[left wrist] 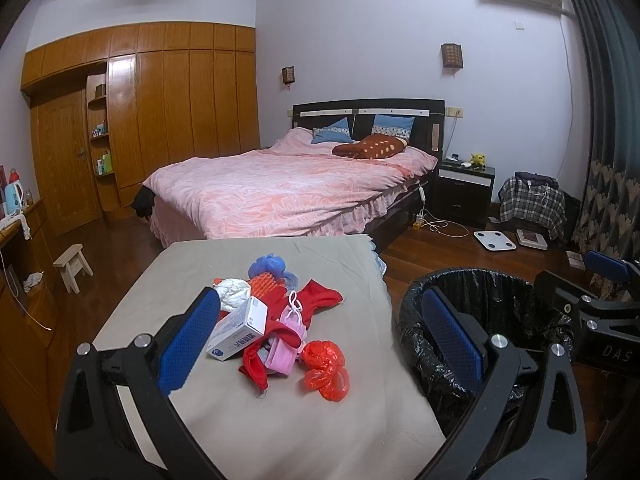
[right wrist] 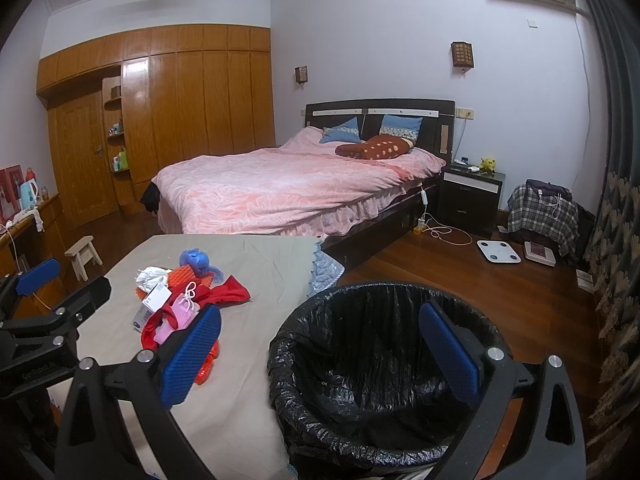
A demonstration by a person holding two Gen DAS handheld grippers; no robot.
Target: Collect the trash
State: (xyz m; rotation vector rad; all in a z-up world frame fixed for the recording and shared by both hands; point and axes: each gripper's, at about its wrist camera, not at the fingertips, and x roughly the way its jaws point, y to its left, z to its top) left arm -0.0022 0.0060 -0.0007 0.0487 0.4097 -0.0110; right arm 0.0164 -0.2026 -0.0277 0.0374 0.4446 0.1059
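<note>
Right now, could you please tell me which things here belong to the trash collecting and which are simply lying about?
For the job:
- red plastic bag
- crumpled white paper
- small white box
- blue plastic bag
- bin with black liner

Lying about:
- bed
- bathroom scale
- wooden stool
- nightstand

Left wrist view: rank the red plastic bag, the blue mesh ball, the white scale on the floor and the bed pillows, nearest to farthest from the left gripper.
From the left gripper:
1. Red plastic bag, front of the table pile.
2. Blue mesh ball, back of the pile.
3. White scale, on the floor to the right.
4. Bed pillows, at the headboard.
</note>
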